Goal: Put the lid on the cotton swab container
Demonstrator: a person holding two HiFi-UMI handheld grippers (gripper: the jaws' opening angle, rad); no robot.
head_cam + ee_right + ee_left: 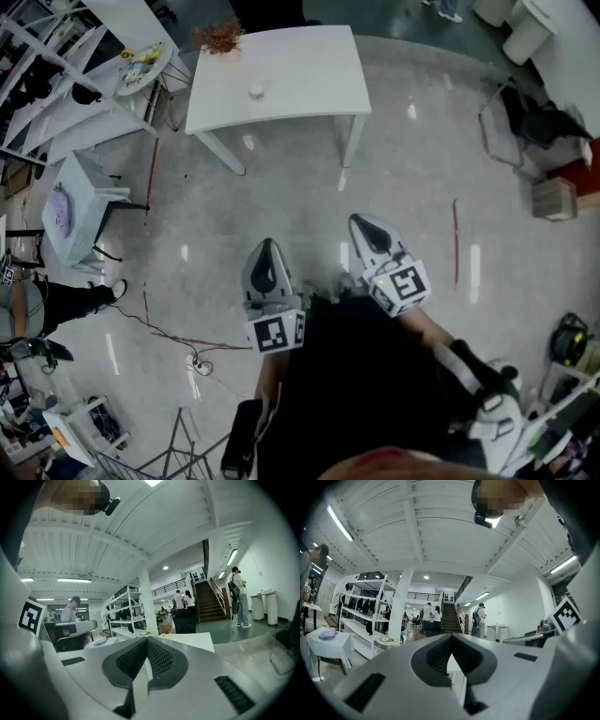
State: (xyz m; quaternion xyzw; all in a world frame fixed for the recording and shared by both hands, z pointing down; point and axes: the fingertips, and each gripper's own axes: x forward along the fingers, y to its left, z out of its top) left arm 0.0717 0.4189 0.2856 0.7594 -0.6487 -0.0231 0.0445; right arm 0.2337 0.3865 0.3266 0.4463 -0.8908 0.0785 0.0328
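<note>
Stairs [450, 618] in gripper views, cable [178, 337] head-view only

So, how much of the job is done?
Nothing looks done yet. In hand: nothing. The left gripper and right gripper are both shut and empty, held over the floor, short of the white table. Everything is left: going to the table, where one small thing stands, too small to name, and doing the whole job there.

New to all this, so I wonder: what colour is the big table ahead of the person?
The table is white, best seen in the head view.
</note>
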